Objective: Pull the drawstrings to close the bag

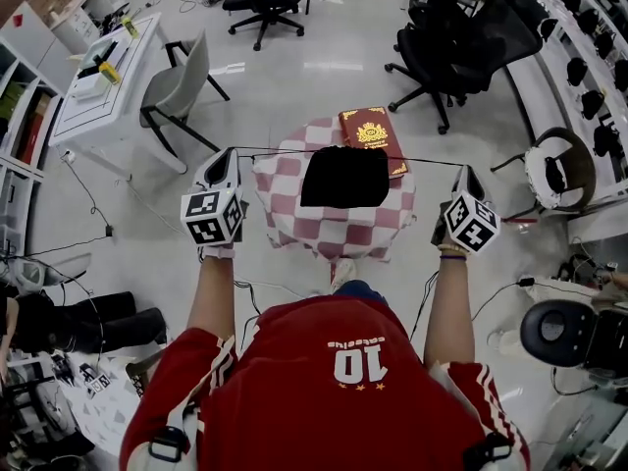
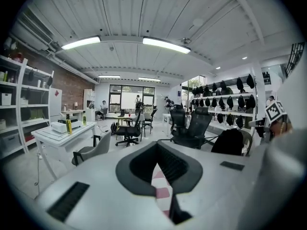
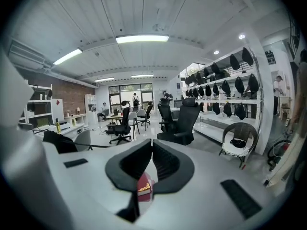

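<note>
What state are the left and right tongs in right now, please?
Left tongs: closed, holding the drawstring.
Right tongs: closed, holding the drawstring's other end.

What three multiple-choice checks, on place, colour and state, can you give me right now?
1. Where does the red book lie relative to the black bag?
A) on top of it
B) at its far side, towards the right
C) at its near side
2. What colour is the tablecloth?
A) red and white checks
B) plain blue
C) green stripes
3. How are the drawstrings?
A) lying slack in a heap
B) dangling loose
C) stretched taut between the left gripper and the right gripper

Answers: B, the book shows beyond the bag's far right corner; A, red and white squares cover the cloth; C, a straight line runs from gripper to gripper, both shut on it.
</note>
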The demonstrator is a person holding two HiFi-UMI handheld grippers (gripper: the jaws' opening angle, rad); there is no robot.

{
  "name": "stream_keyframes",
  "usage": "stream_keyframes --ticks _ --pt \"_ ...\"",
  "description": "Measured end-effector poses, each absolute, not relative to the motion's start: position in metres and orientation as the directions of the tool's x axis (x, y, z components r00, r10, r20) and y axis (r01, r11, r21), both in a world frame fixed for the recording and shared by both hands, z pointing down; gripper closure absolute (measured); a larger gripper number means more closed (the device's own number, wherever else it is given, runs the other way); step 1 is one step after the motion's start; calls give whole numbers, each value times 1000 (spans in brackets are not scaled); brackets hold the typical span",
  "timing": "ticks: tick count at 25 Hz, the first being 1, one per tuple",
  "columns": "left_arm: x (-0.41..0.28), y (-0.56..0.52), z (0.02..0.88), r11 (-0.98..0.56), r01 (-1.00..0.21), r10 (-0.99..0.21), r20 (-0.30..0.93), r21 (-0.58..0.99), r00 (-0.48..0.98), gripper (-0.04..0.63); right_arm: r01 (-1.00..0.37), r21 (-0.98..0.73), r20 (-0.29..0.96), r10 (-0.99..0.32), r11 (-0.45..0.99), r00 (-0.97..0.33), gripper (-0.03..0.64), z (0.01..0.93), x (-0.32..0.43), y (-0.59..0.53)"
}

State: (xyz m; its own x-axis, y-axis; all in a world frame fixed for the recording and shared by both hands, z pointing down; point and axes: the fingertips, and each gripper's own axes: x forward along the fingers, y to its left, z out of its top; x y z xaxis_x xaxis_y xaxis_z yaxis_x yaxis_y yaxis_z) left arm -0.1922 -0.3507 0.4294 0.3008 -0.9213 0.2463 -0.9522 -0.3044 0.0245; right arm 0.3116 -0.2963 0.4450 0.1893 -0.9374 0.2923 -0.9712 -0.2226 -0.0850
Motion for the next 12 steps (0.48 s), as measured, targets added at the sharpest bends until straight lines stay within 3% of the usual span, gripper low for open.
stream_keyframes --ticks 12 --pt "-208 -424 406 -194 -981 -955 232 -18 185 591 -990 -116 293 -955 -78 41 594 441 299 -410"
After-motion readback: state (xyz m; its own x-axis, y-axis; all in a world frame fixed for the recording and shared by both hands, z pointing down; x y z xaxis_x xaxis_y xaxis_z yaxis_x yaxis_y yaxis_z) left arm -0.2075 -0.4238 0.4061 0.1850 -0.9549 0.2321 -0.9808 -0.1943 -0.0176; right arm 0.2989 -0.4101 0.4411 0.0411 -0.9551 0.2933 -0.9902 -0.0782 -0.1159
